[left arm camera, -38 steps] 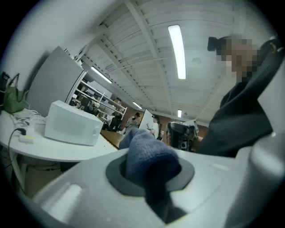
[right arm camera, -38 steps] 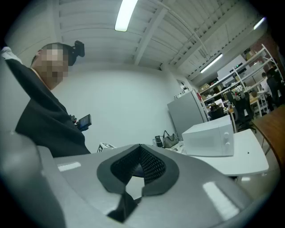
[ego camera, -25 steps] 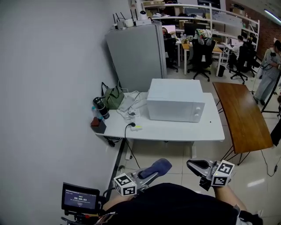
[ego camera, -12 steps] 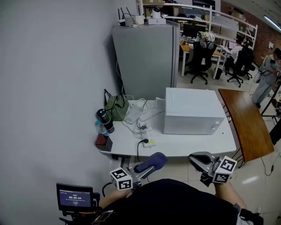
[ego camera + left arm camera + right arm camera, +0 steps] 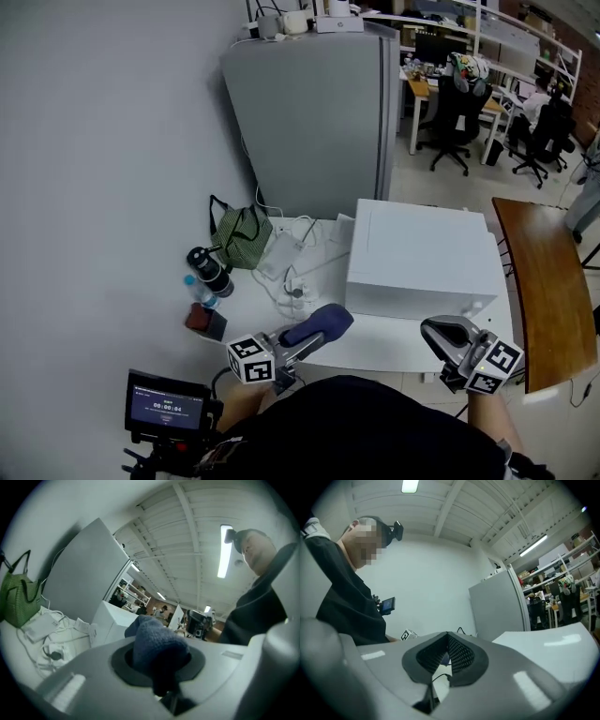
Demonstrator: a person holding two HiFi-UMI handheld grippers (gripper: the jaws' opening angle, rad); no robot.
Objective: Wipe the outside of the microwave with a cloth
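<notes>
- Left gripper (image 5: 307, 340): fingers (image 5: 84, 667) clamped on the blue cloth (image 5: 320, 324). The cloth bunches up out of the finger tips.
- Cloth sits above the front edge of the tabletop (image 5: 246, 298), near the microwave's (image 5: 422, 262) front-left corner and clear of it.
- Right gripper (image 5: 444, 332): fingers (image 5: 461, 656) closed tip to tip, nothing between them. It is held just in front of the microwave's front-right corner, not touching.
- Microwave is white, door shut, on the right part of the tabletop. Cables and a green bag (image 5: 239, 230) lie to its left.
</notes>
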